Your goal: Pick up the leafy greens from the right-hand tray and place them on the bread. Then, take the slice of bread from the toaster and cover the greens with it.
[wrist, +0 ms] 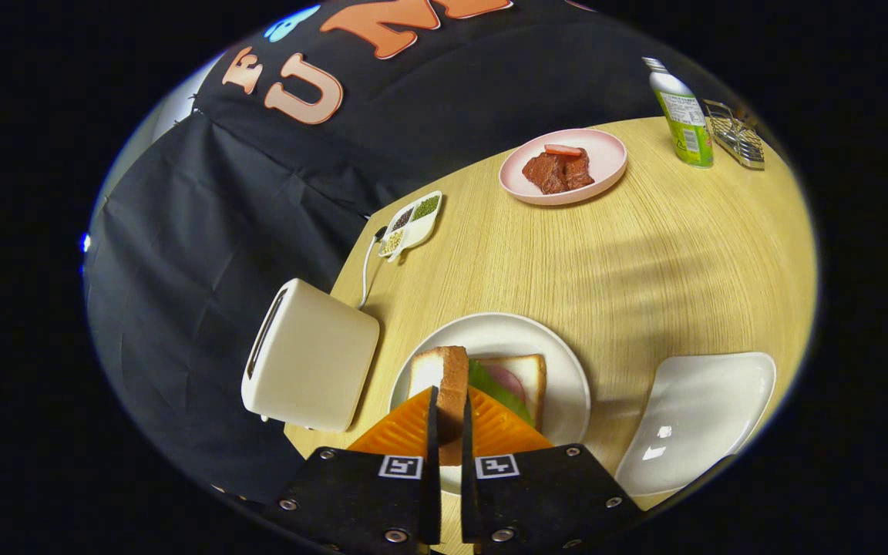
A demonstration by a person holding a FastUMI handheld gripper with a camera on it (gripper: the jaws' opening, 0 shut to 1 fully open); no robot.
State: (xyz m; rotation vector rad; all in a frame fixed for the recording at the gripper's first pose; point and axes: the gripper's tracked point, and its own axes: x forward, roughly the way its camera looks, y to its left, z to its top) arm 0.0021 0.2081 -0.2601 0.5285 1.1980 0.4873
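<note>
My gripper point(448, 408) is shut on a slice of bread point(444, 379), held upright on its edge between the two fingers. Just beyond the fingers lies the round white plate point(560, 347) with a second bread slice point(525, 378) flat on it. Leafy greens point(494, 388) and a pinkish slice of meat point(507, 379) rest on that flat slice. The held slice hangs over the plate's near left part, beside the greens. A cream toaster point(309, 356) stands to the left of the plate, its slot dark.
A white tray point(702, 416) lies to the right of the plate. Further back sit a pink plate with meat pieces point(563, 166), a small divided dish of grains point(412, 223), a green bottle point(683, 116) and a wire rack point(737, 135). The toaster's cord point(367, 270) runs toward the dish.
</note>
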